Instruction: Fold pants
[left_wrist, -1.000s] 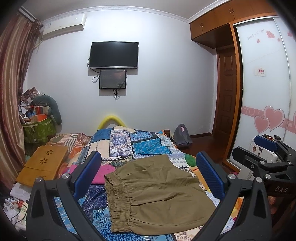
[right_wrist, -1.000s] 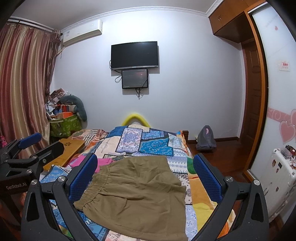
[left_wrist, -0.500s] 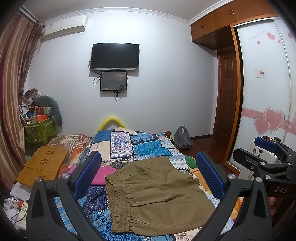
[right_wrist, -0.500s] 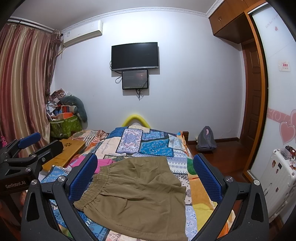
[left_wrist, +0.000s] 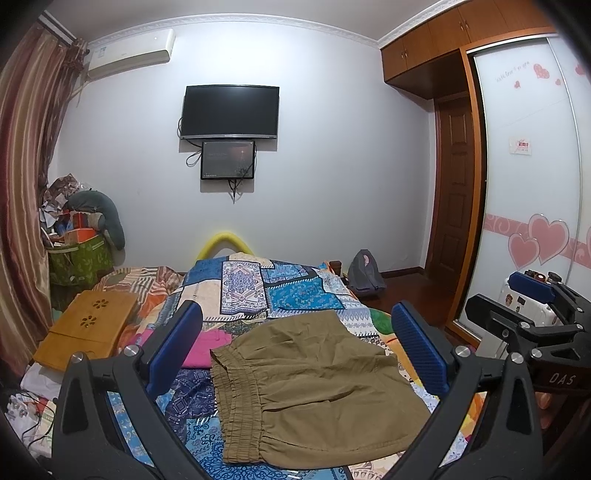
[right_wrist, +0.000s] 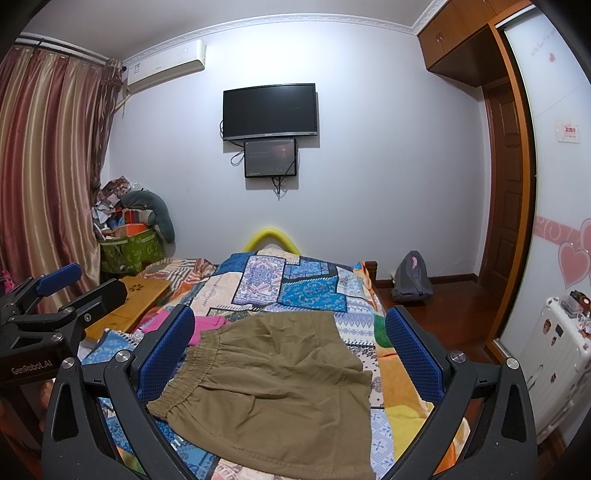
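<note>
Pants (left_wrist: 314, 387) lie flat on the bed (left_wrist: 295, 295), unfolded; both grippers' jaws gape wide, empty. Next: likely grasp the waistband (left_wrist: 236, 402).

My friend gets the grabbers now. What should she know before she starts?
Left tool: open, holding nothing, above the bed.
Right tool: open, holding nothing, beside the left one.
The olive pants lie on the patchwork bedspread, elastic waistband toward the left. They look already folded in half, one leg on the other, though I can't be sure. A pink garment lies just past the waistband, not part of this job.
Done: possibly the first fold.
Left: grip the pants, fold them shorter, smooth them.
</note>
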